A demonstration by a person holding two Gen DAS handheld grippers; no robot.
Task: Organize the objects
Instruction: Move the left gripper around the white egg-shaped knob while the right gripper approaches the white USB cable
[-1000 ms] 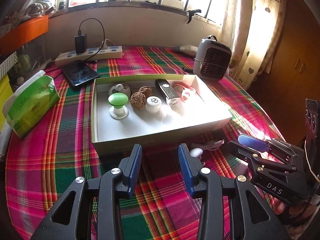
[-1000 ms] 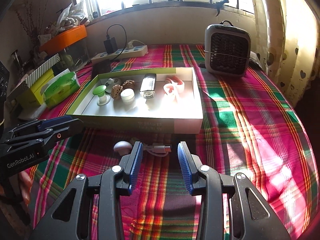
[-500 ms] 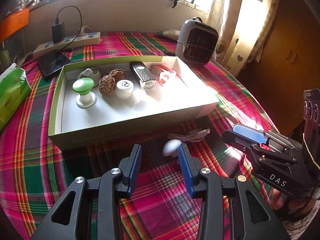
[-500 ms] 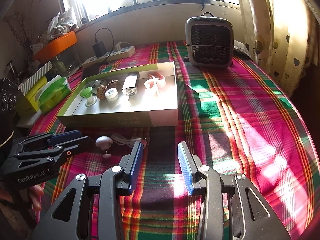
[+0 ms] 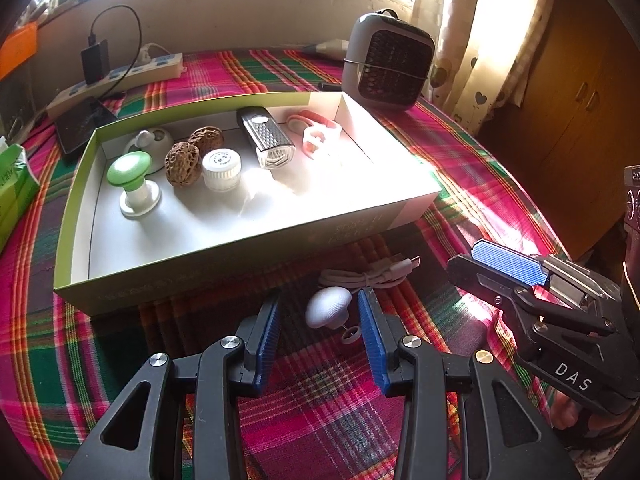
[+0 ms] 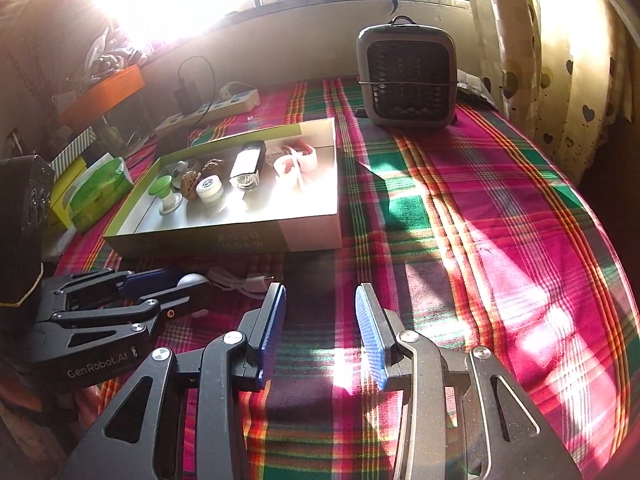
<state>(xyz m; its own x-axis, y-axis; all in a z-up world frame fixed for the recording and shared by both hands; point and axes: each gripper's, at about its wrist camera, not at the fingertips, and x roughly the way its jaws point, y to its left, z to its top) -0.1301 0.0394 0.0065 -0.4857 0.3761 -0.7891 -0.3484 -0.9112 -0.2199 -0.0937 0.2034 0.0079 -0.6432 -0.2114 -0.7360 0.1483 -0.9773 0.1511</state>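
Note:
A white mushroom-shaped knob (image 5: 329,306) lies on the plaid cloth in front of the green-edged box (image 5: 224,276). My left gripper (image 5: 318,316) is open, with the knob between its fingertips, not pinched. A coiled white cable (image 5: 370,276) lies just behind the knob. The box holds a green-capped knob (image 5: 130,170), two walnuts (image 5: 182,158), a white jar (image 5: 221,168), a bike light (image 5: 266,138) and a pink clip (image 5: 316,130). My right gripper (image 6: 320,314) is open and empty over bare cloth, right of the left gripper (image 6: 160,286).
A grey fan heater (image 6: 406,76) stands at the back right. A power strip (image 5: 120,80), a phone (image 5: 82,122) and a green tissue pack (image 5: 12,188) lie at the back left. The table edge curves down on the right.
My left gripper has moved right and forward until the white knob sits between its fingers. My right gripper has drifted right, away from the knob and cable.

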